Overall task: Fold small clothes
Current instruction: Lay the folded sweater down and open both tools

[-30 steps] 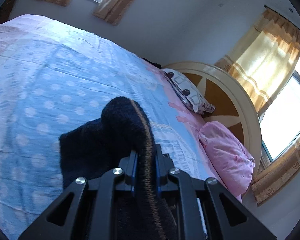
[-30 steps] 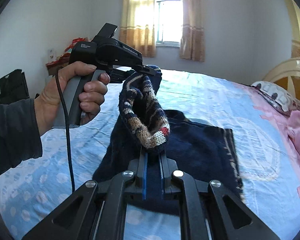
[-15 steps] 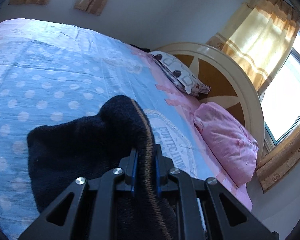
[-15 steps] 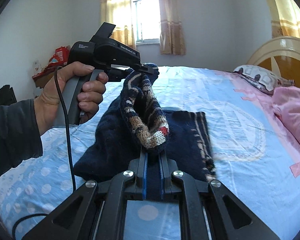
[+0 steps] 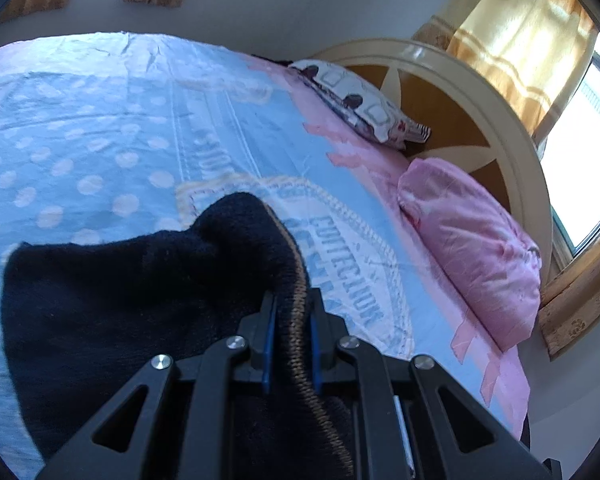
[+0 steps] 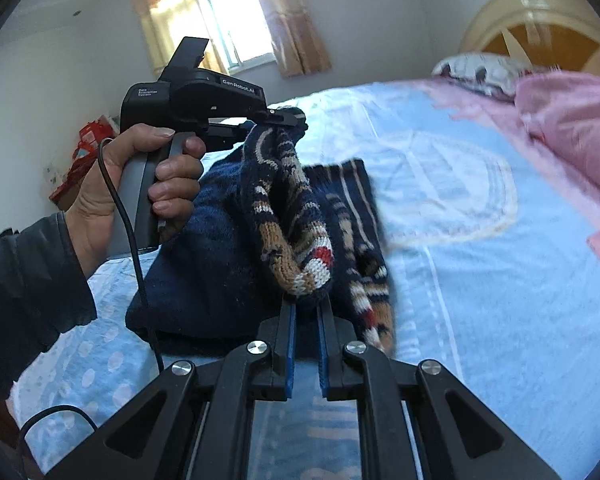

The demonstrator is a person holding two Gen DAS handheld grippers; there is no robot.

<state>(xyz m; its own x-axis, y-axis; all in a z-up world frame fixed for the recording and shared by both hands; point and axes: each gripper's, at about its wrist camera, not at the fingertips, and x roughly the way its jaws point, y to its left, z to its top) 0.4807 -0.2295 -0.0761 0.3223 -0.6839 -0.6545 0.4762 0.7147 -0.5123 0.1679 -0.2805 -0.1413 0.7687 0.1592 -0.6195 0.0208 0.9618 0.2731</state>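
At the bottom of the right wrist view the right gripper [image 6: 305, 308] is clamped on a patterned knitted edge of the navy sweater [image 6: 204, 264], its blue pads pinching the beige, white and red stitches. Up and to the left, the left gripper [image 6: 288, 118] pinches another edge of the same garment, held by a hand [image 6: 140, 184] in a dark sleeve [image 6: 28, 292] (a black cable hangs from the handle). In the left wrist view the left gripper [image 5: 290, 308] is closed on the brown-trimmed hem. The sweater hangs between both grippers, its lower part resting on the blue dotted bed [image 5: 100, 120]. A pink pillow [image 5: 472, 256] lies at right, beside the headboard [image 5: 460, 92].
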